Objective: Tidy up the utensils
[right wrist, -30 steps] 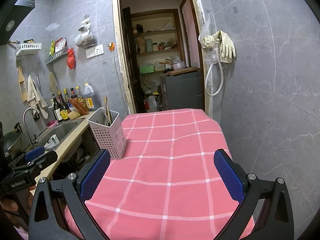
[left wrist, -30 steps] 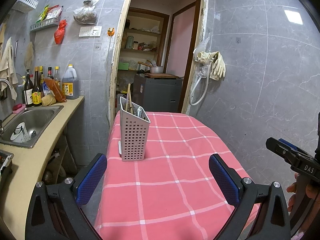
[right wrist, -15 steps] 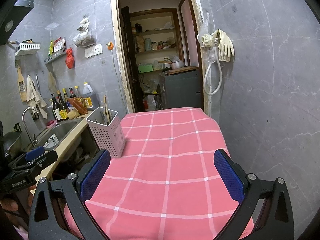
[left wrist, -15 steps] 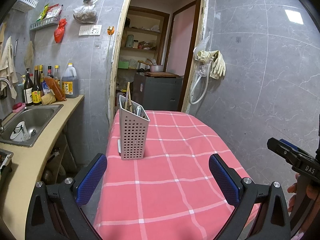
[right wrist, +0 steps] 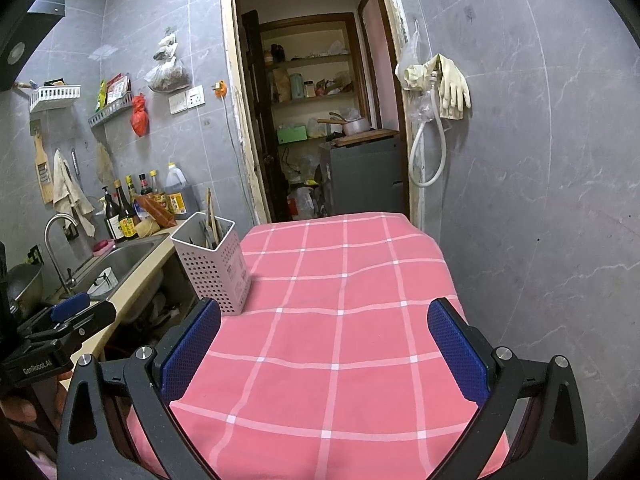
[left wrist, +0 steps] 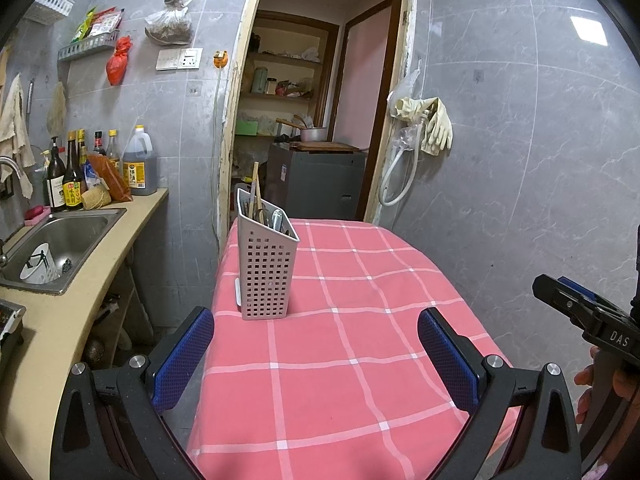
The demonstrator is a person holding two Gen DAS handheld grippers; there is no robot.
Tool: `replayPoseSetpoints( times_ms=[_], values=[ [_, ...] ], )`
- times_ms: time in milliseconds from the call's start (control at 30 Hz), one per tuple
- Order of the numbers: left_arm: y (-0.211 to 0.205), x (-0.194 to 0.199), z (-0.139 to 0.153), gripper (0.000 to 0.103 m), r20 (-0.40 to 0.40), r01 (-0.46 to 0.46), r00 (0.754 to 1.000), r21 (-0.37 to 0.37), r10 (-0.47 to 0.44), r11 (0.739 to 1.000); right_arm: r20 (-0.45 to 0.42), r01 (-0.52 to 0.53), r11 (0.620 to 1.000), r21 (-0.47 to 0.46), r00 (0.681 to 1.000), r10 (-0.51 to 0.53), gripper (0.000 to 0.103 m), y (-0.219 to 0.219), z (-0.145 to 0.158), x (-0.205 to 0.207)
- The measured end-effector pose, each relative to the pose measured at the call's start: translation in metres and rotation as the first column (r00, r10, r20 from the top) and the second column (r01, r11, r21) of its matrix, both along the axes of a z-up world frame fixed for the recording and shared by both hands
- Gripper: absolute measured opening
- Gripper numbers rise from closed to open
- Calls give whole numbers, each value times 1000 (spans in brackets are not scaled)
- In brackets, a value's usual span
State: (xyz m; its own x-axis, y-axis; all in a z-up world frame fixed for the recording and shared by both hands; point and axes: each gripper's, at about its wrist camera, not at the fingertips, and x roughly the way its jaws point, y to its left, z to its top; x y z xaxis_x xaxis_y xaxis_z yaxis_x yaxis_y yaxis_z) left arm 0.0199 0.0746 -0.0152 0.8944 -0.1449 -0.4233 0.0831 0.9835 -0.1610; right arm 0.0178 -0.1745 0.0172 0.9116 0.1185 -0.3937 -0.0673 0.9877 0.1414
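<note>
A pale perforated utensil holder point(left wrist: 265, 270) stands upright at the left edge of the pink checked table point(left wrist: 360, 340). Chopsticks and metal utensils point(left wrist: 264, 210) stick out of its top. It also shows in the right wrist view point(right wrist: 214, 264). My left gripper point(left wrist: 316, 356) is open and empty, held back over the table's near end, well short of the holder. My right gripper point(right wrist: 326, 350) is open and empty over the same near end. The right gripper's body shows at the left wrist view's right edge point(left wrist: 592, 320).
A counter with a steel sink point(left wrist: 60, 240) and several bottles point(left wrist: 72, 176) runs along the left of the table. An open doorway point(left wrist: 304, 120) with shelves and a grey cabinet lies beyond. Rubber gloves and a hose point(left wrist: 424, 132) hang on the right wall.
Both grippers have drifted slightly back and up, so the holder sits a little lower and further off in view. Both stay open and empty.
</note>
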Motion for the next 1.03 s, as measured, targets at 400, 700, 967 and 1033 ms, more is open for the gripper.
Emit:
replayPoseSetpoints(
  times_ms=[400,700,967,1033],
  values=[
    [-7,8,-2,102,-10,18,1000,20,-18,1000,3,-4,1000,-5,1000,4,102,3,-6,-2],
    [-13,8,2,102,-7,8,1000,54,-8,999,-10,-3,1000,-5,1000,3,102,6,-9,2],
    [-9,14,0,102,-28,5,1000,48,-4,999,-30,-10,1000,-12,1000,9,102,12,-16,7],
    [-6,17,0,102,-34,3,999,46,-2,999,-37,-13,1000,-14,999,12,102,13,-16,10]
  ],
)
